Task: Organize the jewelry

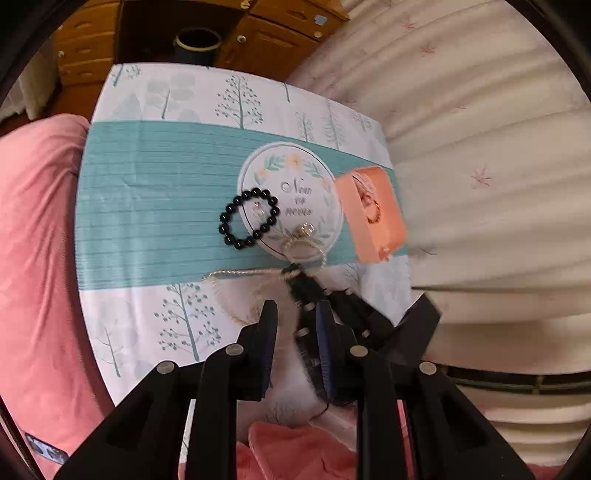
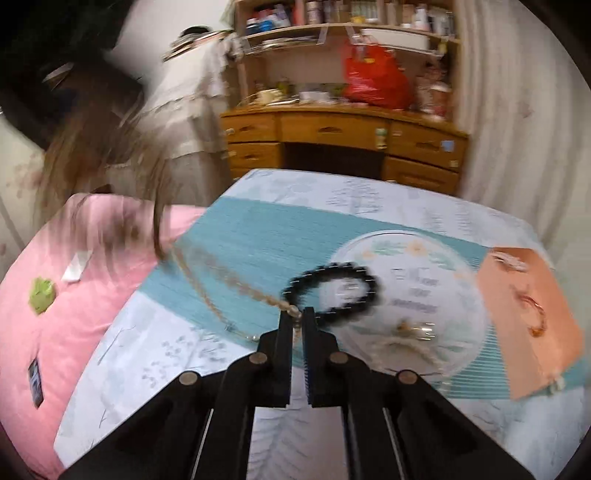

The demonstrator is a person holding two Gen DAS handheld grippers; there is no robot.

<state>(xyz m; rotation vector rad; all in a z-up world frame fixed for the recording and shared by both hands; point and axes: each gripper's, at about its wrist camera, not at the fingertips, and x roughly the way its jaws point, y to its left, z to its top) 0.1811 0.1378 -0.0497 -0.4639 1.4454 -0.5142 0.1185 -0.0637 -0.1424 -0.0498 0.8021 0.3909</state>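
Left wrist view: left claw [image 1: 293, 314] narrowed, pads apart; pale gold chain necklace [image 1: 236, 275] runs near tips, grip unclear. Right claw [image 1: 295, 275] pinches chain just ahead. Black bead bracelet [image 1: 249, 218] overlaps edge of round floral white dish [image 1: 295, 166], gold ring [image 1: 306, 229] inside. Open peach jewelry box [image 1: 384, 221] just beside dish, likely destination.

Right wrist view: right claw [image 2: 295, 314] closed on chain necklace [image 2: 207, 284], lifting 1 end off tree-print teal-and-white bench [image 2: 258, 240], likely to straighten it before boxing. Peach box [image 2: 532, 317] at right.

place: i worked in a home bedroom.
signs: pink bedding [image 1: 33, 229], wooden desk [image 2: 343, 136] with cluttered shelves [image 2: 347, 26], curtain [image 1: 480, 110], printed tablecloth [image 1: 155, 192].
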